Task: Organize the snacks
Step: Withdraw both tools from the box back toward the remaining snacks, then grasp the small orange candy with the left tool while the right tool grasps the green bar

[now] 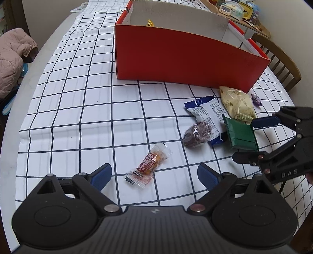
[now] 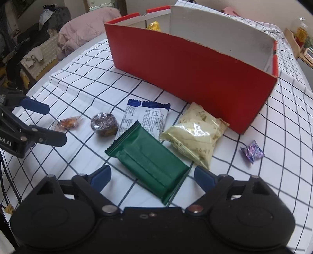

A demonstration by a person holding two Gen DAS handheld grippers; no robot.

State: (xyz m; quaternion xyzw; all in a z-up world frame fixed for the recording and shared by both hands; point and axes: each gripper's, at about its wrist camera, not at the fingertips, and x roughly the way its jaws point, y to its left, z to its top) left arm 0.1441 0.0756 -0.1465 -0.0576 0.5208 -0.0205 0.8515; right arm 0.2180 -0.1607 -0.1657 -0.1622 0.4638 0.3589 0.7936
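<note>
Both grippers, left (image 1: 154, 173) and right (image 2: 152, 174), hover with fingers released over snacks beside the red box (image 2: 187, 74).

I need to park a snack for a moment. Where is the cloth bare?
Bare cloth lies left of the red box and beyond the orange candy. Crowded: green packet, cream bag and blue-white packet overlap near the box's front.

Place: lived-in home dining room.
Surface: round, under a checked cloth (image 1: 78, 109).
Seating: wooden chair (image 1: 277, 58).
Clutter: pink jacket (image 1: 13, 56), shelf with timer (image 1: 224, 8).
</note>
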